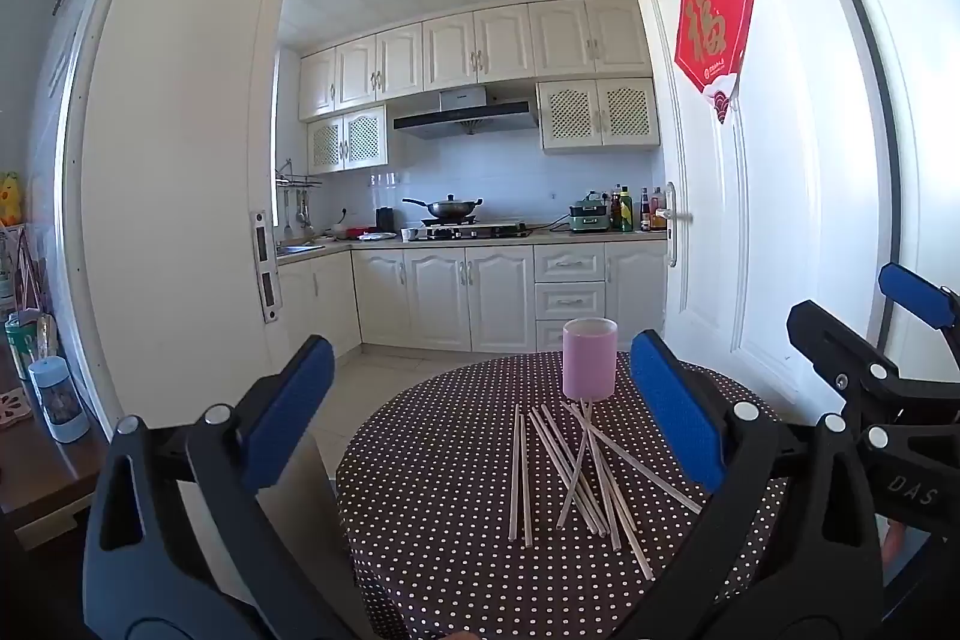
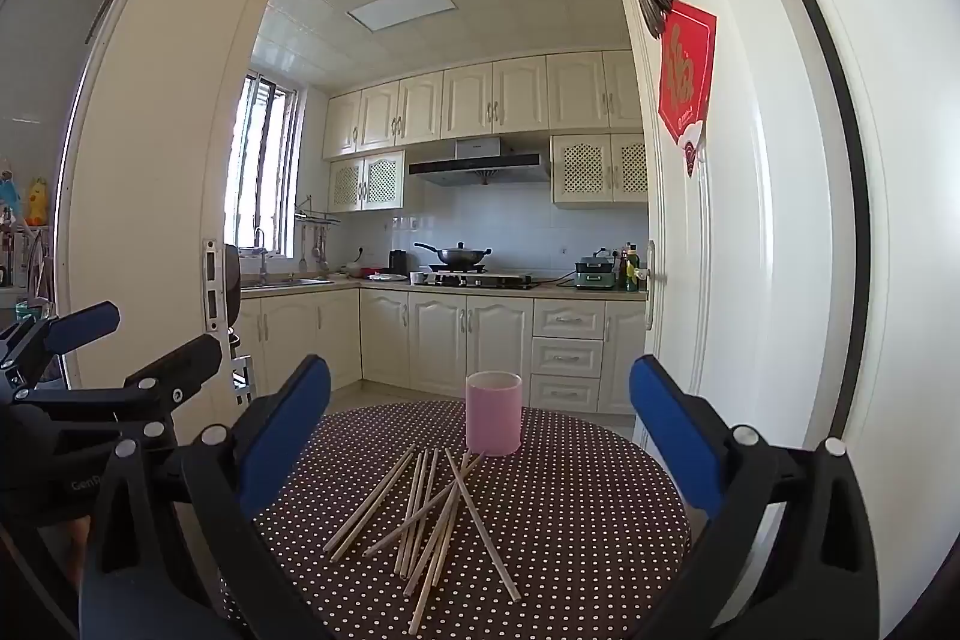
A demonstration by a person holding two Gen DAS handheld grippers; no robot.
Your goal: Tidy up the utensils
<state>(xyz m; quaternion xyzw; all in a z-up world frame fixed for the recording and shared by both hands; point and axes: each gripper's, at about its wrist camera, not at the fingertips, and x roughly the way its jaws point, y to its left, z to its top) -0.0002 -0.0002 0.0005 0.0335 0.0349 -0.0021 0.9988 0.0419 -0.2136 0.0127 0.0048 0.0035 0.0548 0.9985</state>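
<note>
The chopsticks (image 2: 432,514) lie in a loose crossed heap on the dotted worktop (image 2: 588,508), just in front of the pink cup (image 2: 493,412). Their long axes run mostly away from the cameras, toward the cup. Both the left gripper (image 1: 480,418) and the right gripper (image 2: 480,430) hover before the heap with jaws wide apart, holding nothing. Neither seems clearly nearer.
</note>
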